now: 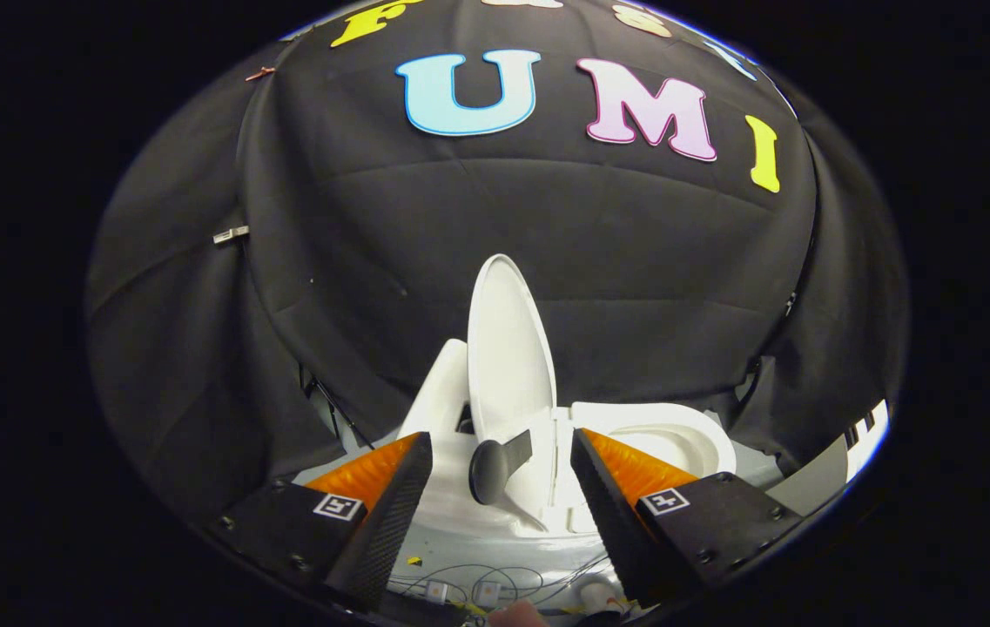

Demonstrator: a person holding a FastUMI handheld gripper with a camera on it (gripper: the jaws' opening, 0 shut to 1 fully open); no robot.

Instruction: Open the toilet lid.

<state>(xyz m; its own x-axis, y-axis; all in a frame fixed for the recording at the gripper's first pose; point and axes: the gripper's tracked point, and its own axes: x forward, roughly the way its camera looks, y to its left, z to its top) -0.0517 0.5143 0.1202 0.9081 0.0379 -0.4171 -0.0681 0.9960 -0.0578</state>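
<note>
A white toilet (495, 514) stands just ahead of my fingers. Its lid (508, 348) is raised upright, edge toward me, leaning near the white tank (441, 396). A dark grey handle (495, 466) sticks out from the lid's lower edge, in the gap between my fingers. The seat and bowl rim (677, 435) lie flat beyond my right finger. My gripper (499, 475) is open, its fingers spread wide on either side of the handle, touching nothing.
Black cloth walls close in behind and on both sides of the toilet. Thin wires and small connectors (468, 588) lie on the white floor under the gripper. A white panel (817, 483) stands at the right.
</note>
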